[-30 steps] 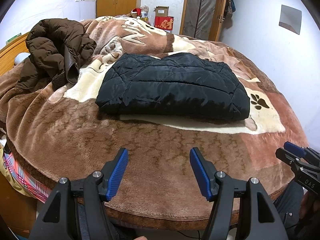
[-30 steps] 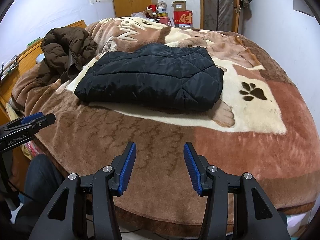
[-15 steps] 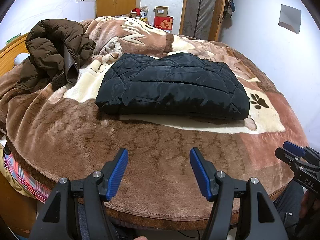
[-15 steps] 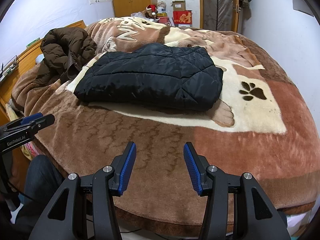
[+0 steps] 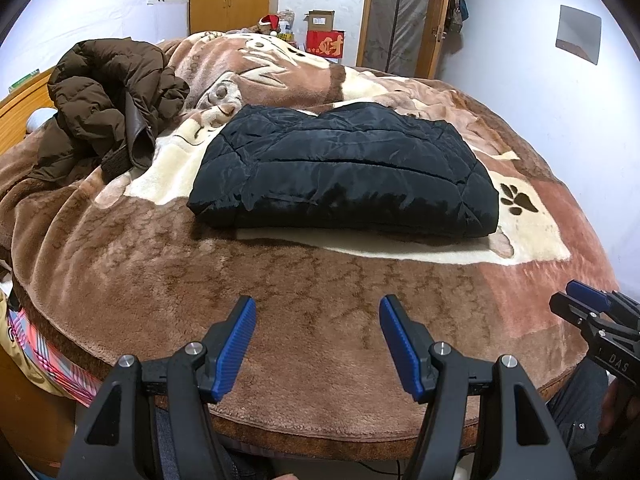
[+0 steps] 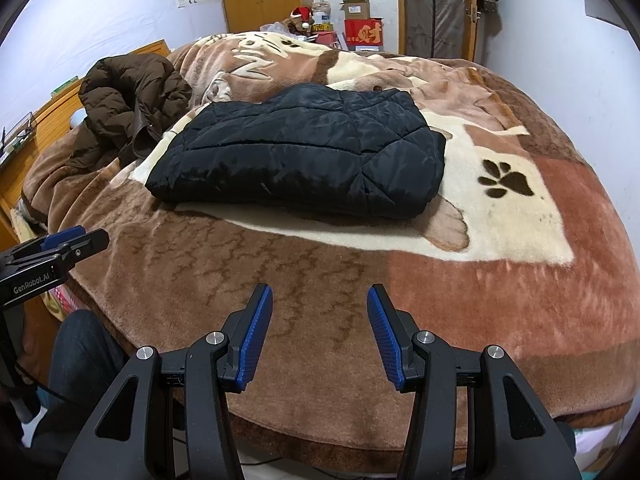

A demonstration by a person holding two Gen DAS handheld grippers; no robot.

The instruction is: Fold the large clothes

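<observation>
Lying folded at mid-bed: the black quilted jacket [image 5: 344, 172] on the brown blanket [image 5: 320, 320].
At its 10 o'clock sits a crumpled brown coat [image 5: 108, 92]; at 6 o'clock your left gripper [image 5: 318, 322] and right gripper [image 6: 320, 312] hover, fingers apart, empty.

Black quilted jacket [image 5: 344, 172], brown puffer coat [image 5: 108, 92], brown-cream blanket [image 5: 320, 320] (dark paw print), blue-padded claws

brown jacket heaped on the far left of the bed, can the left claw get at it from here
Probably yes. The brown jacket lies bunched on the blanket with nothing on top of it, and the folded black jacket sits off to its right, not between. The left claw is open and empty, but it must travel across the bed.
</observation>
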